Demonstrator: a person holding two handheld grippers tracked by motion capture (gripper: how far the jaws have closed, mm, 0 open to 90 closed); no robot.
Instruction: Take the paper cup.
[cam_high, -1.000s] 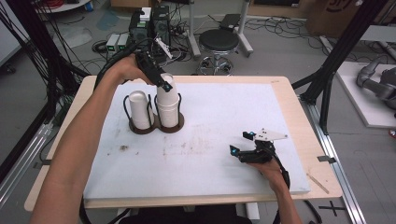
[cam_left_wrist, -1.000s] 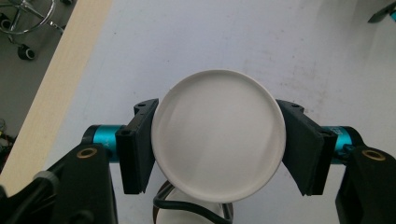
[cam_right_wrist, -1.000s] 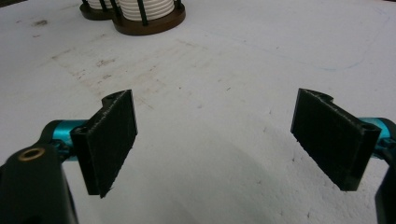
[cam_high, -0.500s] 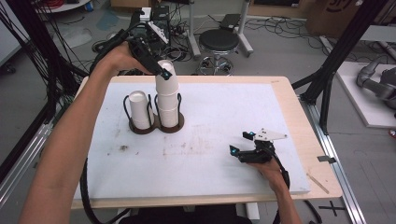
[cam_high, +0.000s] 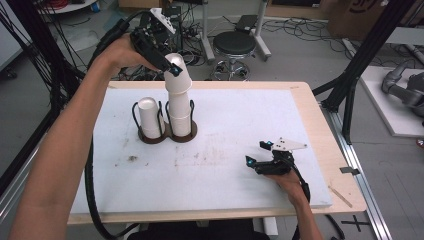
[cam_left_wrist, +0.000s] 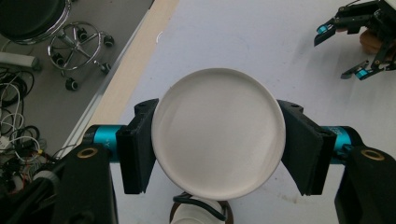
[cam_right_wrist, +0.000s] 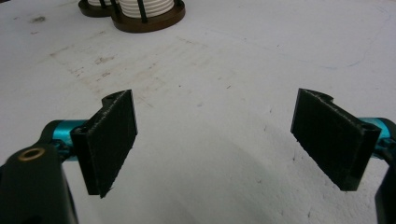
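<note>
A person works at a table (cam_high: 310, 130) with a gripper in each hand. The left gripper (cam_high: 170, 65) is raised above a dark two-ring holder (cam_high: 167, 134) and is clamped on a white cup (cam_high: 176, 75), one pad on either side of its rim. In the left gripper view the cup (cam_left_wrist: 218, 130) sits squarely between the jaws, mouth toward the camera. This cup is partly out of the stack (cam_high: 179, 112) directly beneath the gripper, its lower part apparently still nested in the cup below.

Judging from this, separating the top cup is under way but not finished: it has yet to clear the stack and be set down somewhere.

The right gripper (cam_high: 257, 154) rests low on the table, well away from the left one, its jaws spread wide with nothing between them.

Count: two grippers; one holder with two rings; one single cup (cam_high: 149, 116) in the ring beside the stack; one lifted cup; a stack whose exact cup number cannot be told.
</note>
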